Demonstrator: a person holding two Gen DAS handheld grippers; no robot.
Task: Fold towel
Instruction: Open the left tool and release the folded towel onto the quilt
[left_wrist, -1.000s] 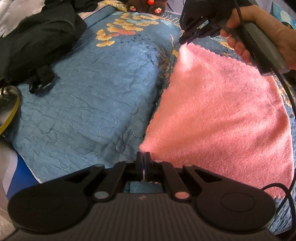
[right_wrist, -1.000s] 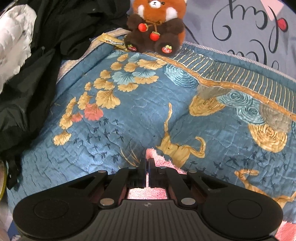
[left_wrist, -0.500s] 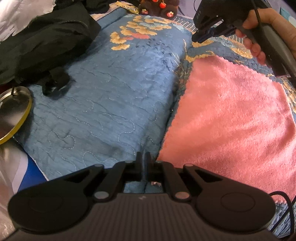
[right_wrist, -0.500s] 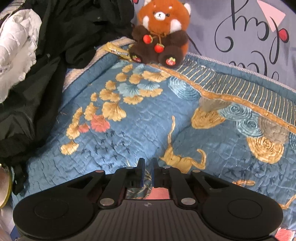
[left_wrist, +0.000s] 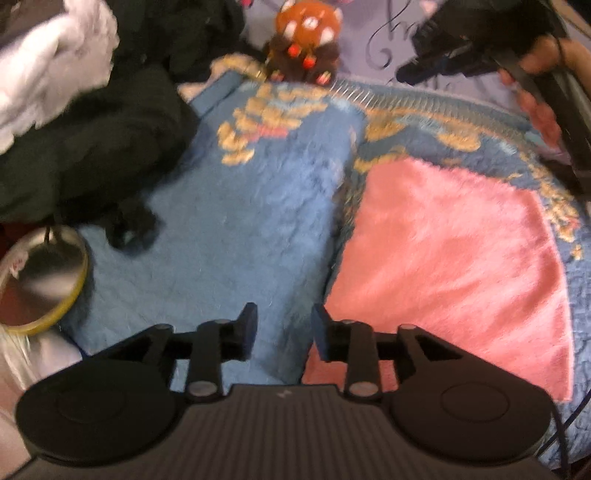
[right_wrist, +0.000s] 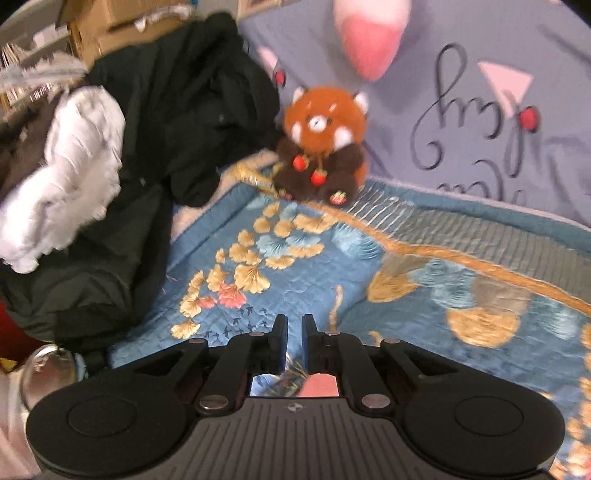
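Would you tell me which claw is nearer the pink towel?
Left. The left claw hovers at the pink towel's near corner; the right claw is raised beyond its far edge.

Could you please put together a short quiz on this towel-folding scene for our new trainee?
1. True or false: the left claw is gripping the pink towel.
2. What sits at the far edge of the blue quilt: (a) plush toy (b) book (c) shoe?
3. Which side of the left wrist view does the towel fill?

Key:
1. False: it lies flat, nothing between the opening jaws.
2. (a), the plush toy.
3. The right.
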